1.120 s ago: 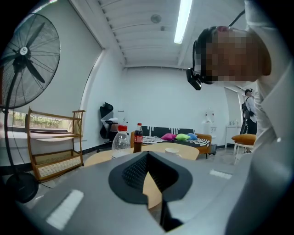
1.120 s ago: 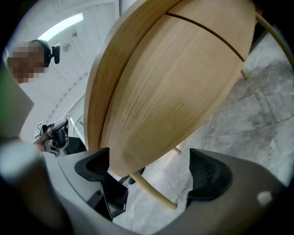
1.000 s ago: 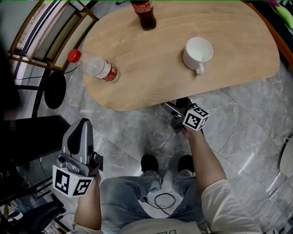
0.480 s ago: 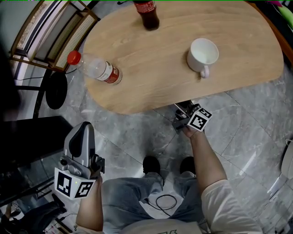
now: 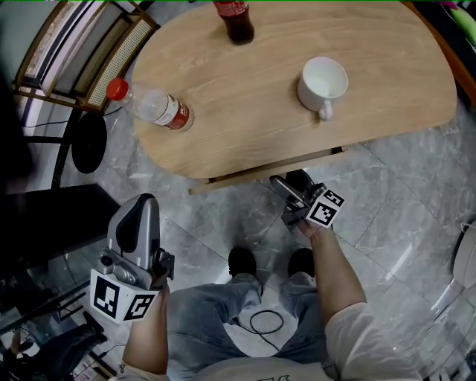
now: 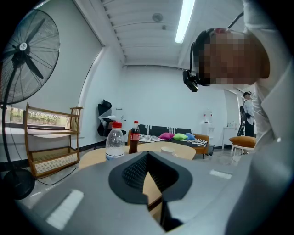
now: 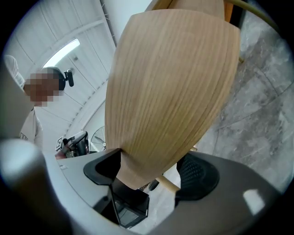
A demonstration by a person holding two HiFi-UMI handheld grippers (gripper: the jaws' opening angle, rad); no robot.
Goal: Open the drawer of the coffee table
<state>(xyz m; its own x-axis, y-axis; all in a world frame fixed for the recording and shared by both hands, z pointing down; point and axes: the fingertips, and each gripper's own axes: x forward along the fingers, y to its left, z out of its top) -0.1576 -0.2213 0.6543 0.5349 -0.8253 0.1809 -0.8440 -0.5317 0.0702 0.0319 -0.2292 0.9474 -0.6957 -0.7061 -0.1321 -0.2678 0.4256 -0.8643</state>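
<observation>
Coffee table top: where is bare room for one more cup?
The wide middle of the table top, between the water bottle and the white mug, is bare, and so is the right end beyond the mug. The far edge around the cola bottle is tighter.

The coffee table [image 5: 245, 97] has a pale, matt wood top with fine straight grain. The drawer front [image 5: 245, 176] under its lower edge is the same matt wood. The floor [image 5: 401, 193] is glossy grey marble-look tile that catches reflections. At upper right the mug [image 5: 321, 83] looks like white glazed ceramic. The water bottle [image 5: 152, 106] is clear plastic with a red cap. At upper left the wooden rack [image 5: 82, 52] has shelves that may be woven cane. The left gripper [image 6: 149, 176] has a smooth, matt grey plastic shell and black dimpled pads [image 6: 133, 172]. The jeans [image 5: 201, 320] are faded denim.
</observation>
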